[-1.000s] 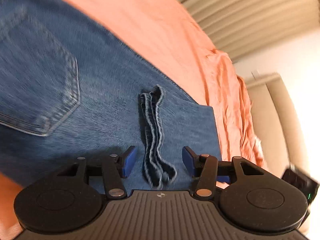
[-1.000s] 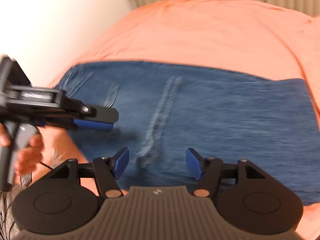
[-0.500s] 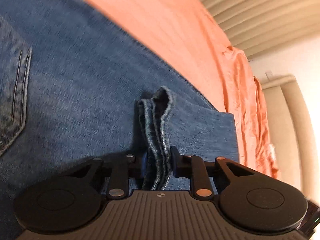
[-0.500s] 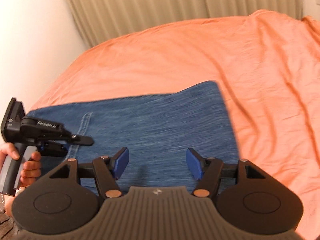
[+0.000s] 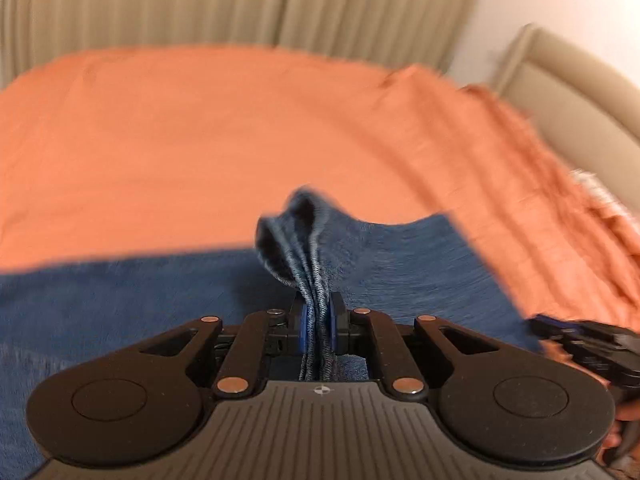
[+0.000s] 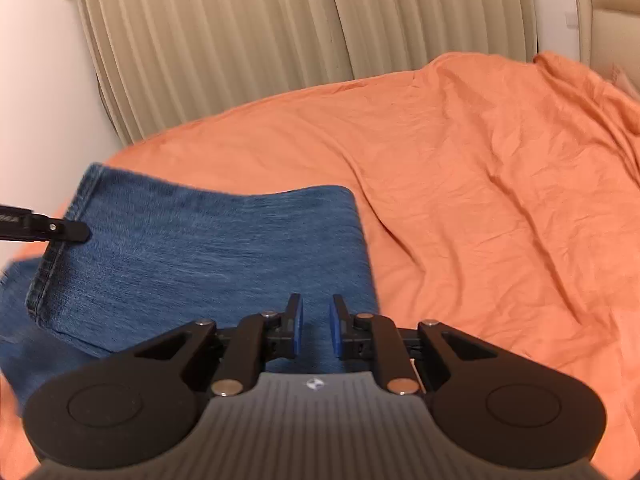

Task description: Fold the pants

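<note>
1. Bedding fills most of both views: an orange sheet (image 6: 480,184), wrinkled on its right side, covers the bed and serves as the work surface.
2. Beige curtains (image 6: 240,40) hang behind the bed, next to a white wall (image 6: 36,60), and a padded beige headboard (image 5: 580,92) stands at the right in the left view.
3. Blue jeans (image 6: 192,256) lie on the near part of the sheet, already folded at least once, with a stitched hem raised at the left edge.
4. Left gripper (image 5: 318,332) is closed on the hems of the jeans, and the bunched layers rise up between its blue pads.
5. Right gripper (image 6: 316,330) has its jaws narrowed with a small gap; denim shows in that gap, but I cannot tell if it holds the cloth or only hovers above it.
6. Judging from this, the step is carrying the hem end across for the next fold. To do it well, both corners should travel level, the cloth should stay taut between them, and the edges should meet before release.
</note>
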A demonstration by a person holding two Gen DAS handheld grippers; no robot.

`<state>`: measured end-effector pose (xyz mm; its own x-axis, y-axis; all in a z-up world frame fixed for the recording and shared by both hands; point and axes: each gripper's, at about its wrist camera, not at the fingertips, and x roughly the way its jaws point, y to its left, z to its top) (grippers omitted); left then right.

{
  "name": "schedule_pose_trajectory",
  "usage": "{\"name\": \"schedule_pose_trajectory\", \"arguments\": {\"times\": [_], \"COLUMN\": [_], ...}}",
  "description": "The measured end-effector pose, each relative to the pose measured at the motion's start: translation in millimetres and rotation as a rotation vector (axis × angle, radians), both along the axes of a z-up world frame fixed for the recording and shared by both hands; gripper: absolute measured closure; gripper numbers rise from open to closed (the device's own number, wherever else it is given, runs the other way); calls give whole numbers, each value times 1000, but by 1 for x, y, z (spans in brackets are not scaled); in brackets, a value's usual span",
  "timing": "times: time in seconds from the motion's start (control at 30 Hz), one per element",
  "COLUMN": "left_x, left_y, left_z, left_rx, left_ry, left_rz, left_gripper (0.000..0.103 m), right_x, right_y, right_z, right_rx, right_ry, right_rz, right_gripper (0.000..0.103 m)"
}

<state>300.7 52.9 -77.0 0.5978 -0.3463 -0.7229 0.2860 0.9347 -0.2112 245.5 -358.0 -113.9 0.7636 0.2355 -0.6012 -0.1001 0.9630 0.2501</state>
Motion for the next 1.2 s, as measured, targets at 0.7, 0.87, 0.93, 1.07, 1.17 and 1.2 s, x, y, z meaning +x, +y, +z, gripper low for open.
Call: {"name": "schedule_pose_trajectory", "arguments": {"times": [0.7,0.87,0.93,1.07,1.17,1.2], "left_x": [-26,-73,-76,-72,-69,-68], "left_y": [19,12,6,-1,-6,-6], "left_z": [-30,-12,-17,-41,-51,-51], "left_rx": [15,7,32,90,99,101], "left_ry": [123,54,83,148,167,172], "left_rz": [145,103,105,129,139,140], "left_gripper": [67,67,67,63,63,63], "right_x": [-3,-21,-20,-16,-16,-16], "right_y": [5,11,14,18,18,19], "right_z": [-33,-12,-13,-24,-31,-34], "right_rx": [-102,-125,-127,-132,-131,-135], "right_ry": [36,-67,-51,10,34,46], "right_rz": [77,95,107,119,129,136], "right_gripper": [93,92,92,92,92,92]}}
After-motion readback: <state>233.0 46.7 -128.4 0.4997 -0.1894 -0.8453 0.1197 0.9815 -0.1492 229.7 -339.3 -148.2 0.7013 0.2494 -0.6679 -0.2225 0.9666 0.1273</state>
